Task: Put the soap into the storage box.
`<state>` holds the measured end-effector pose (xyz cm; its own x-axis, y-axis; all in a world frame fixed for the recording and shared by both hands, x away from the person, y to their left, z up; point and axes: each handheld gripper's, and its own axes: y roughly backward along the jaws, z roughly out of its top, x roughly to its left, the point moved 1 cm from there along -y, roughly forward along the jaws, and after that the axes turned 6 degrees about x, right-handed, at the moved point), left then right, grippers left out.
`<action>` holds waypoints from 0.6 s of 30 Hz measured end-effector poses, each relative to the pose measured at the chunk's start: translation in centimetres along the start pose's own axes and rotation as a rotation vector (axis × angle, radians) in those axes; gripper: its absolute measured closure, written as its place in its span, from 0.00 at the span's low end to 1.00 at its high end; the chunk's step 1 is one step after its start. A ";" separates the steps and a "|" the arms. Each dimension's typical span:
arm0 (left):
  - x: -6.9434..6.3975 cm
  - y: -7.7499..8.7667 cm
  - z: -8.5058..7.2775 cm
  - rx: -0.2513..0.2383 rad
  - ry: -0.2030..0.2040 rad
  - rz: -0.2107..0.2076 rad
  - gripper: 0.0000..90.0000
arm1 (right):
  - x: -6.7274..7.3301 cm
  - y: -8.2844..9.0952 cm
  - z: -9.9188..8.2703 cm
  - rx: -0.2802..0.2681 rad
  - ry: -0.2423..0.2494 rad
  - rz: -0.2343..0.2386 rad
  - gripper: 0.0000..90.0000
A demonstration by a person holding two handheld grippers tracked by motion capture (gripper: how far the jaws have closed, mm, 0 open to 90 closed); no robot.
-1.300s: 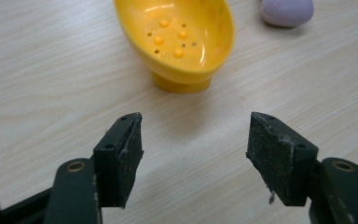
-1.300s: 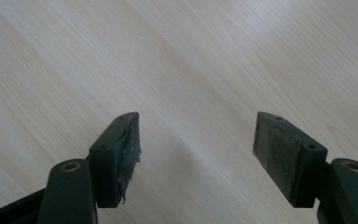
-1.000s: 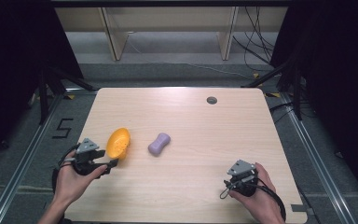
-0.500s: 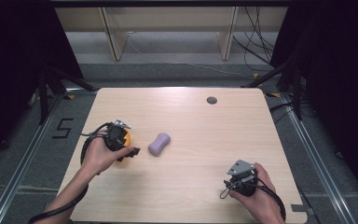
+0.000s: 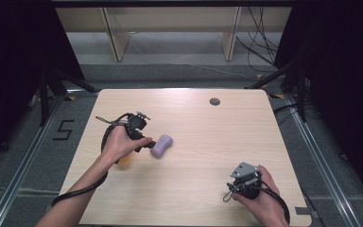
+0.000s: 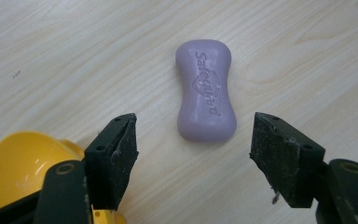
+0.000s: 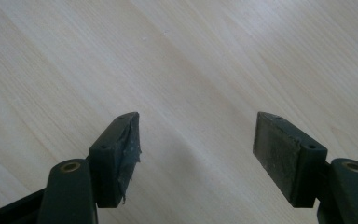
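Note:
A purple bar of soap (image 5: 161,145) lies flat on the wooden table (image 5: 194,113), left of centre. My left gripper (image 5: 149,144) points at it from the left. In the left gripper view the soap (image 6: 206,91) lies just ahead of the left gripper (image 6: 196,122), whose jaws stand wide and have just been opening, with no pad touching the soap. A yellow dish (image 6: 18,168) sits under that hand, and its edge peeks out (image 5: 125,158). My right gripper (image 5: 234,183) rests near the front right edge. The right gripper (image 7: 196,126) is open over bare wood.
A small dark round hole cover (image 5: 214,101) sits near the table's far edge. Beyond the table stand pale shelf legs (image 5: 113,38) and loose cables (image 5: 260,42). Metal rails run along the floor on both sides.
The left hand has moved from the front left of the table to the right and farther in, past the yellow dish, up to the soap. The right hand has stayed put.

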<state>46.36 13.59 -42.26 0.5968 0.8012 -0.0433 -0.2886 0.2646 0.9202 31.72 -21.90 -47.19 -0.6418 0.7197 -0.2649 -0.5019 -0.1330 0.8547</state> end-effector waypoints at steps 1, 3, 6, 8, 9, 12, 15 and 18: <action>-0.1 -0.1 0.2 0.003 -0.001 -0.003 0.34 | 0.0 0.0 0.0 -0.003 0.006 0.000 0.36; -0.2 -0.2 0.2 0.004 -0.003 0.000 0.34 | -0.1 -0.1 0.0 -0.004 0.007 0.003 0.36; -0.5 -0.5 0.7 0.014 -0.021 0.009 0.34 | -0.1 -0.1 0.0 -0.005 0.007 0.003 0.36; -0.6 -0.6 1.0 0.011 -0.024 0.010 0.33 | -0.1 -0.1 0.0 -0.008 0.012 -0.004 0.36; -0.7 -0.7 1.1 0.007 -0.027 0.006 0.33 | -0.1 0.0 0.0 -0.008 0.013 -0.004 0.36; -0.9 -1.0 1.6 0.017 -0.028 0.010 0.33 | -0.1 -0.1 0.0 -0.008 0.013 -0.005 0.36; -1.1 -1.3 1.9 0.025 -0.026 0.015 0.33 | -0.1 0.0 0.0 -0.007 0.013 -0.003 0.36; -1.3 -1.7 2.5 0.046 -0.027 0.013 0.33 | -0.1 -0.1 0.0 -0.009 0.011 -0.004 0.36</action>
<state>47.94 10.81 -42.80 0.6133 0.7896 -0.0210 -0.2619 0.2284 0.9377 31.77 -21.98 -47.24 -0.6460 0.7128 -0.2733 -0.5096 -0.1361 0.8496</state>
